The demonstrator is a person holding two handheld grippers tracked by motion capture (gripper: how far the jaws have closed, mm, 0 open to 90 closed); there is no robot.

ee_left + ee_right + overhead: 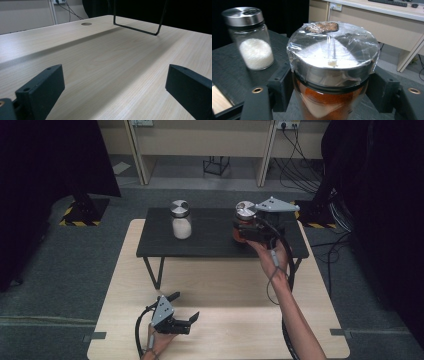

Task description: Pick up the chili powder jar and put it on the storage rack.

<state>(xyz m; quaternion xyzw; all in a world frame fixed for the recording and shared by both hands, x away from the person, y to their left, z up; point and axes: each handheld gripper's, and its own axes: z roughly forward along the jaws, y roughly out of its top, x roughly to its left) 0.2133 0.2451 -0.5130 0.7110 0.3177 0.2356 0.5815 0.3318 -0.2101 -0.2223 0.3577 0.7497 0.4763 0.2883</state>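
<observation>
A glass jar of orange-red spice [329, 102] with a metal lid wrapped in clear film sits between the jaws of my right gripper [329, 85], which press on its sides. In the high view that spice jar [243, 220] is over the right part of the black raised shelf [210, 245], held by my right gripper [250, 231]. A second jar with white grains [181, 220] and a metal lid stands upright on the shelf's left part, also the white-grain jar [253, 42] to the left. My left gripper [186, 309] rests open near the table's front, nothing between its jaws [112, 90].
The black shelf stands on thin wire legs [140, 27] above the light wooden table [225, 320]. A round cable hole [86, 24] is in the tabletop. Dark curtains, a tripod foot with hazard tape [80, 215] and floor cables [305, 170] lie beyond the table.
</observation>
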